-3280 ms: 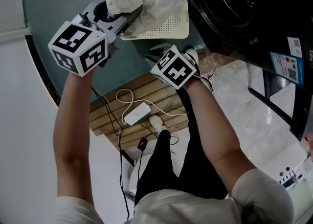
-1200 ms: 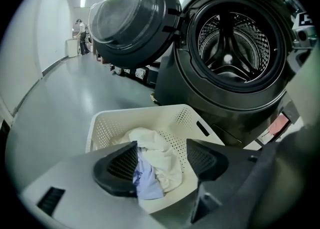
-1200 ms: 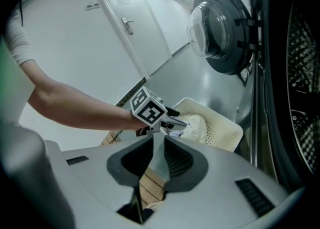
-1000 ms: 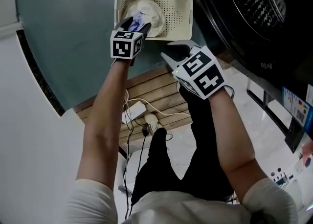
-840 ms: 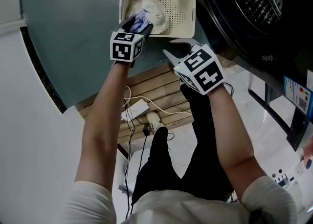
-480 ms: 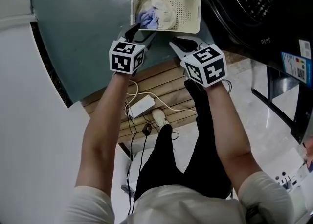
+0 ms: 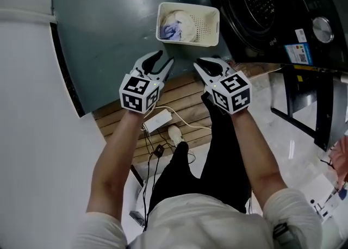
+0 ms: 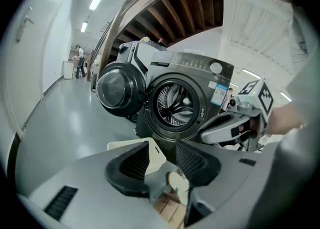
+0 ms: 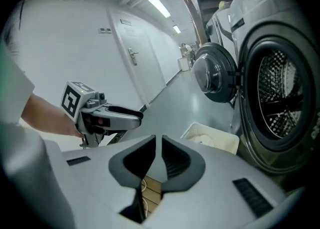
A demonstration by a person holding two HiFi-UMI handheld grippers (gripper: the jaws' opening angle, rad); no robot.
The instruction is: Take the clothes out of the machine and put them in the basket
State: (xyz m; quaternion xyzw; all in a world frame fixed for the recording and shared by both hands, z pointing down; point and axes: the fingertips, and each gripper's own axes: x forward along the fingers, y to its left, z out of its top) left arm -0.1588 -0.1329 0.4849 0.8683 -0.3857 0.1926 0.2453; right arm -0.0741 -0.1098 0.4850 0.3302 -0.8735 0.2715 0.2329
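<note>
So this looks like the gap between loads. Both hands are up and away from the basket (image 7: 213, 18), which sits on the floor right in front of the washing machine (image 7: 255, 8). There's a pile of white clothes (image 7: 187, 24) in it, plus a blue piece (image 7: 169, 30) on the left side.

The left gripper (image 7: 163, 62) is partly open. Its jaws have just been closing, but there's nothing between them; in the left gripper view you just see floor and the basket corner through the gap. The right gripper (image 7: 202, 64) is pretty much closed with only a sliver of a gap, and it's empty too. The two are side by side, near each other and not touching anything.

My read is that the drop-off step is done and the next thing is going back to the machine. The door (image 8: 116, 89) is swung wide open and the drum (image 8: 176, 104) is right there. I can't spot any clothes in the part of the drum that shows, so it may be nearly empty, or something could be lying low out of sight.

The next move would be reaching a gripper through the door opening with its jaws spread wider, checking the bottom of the drum and pinching whatever is left.
</note>
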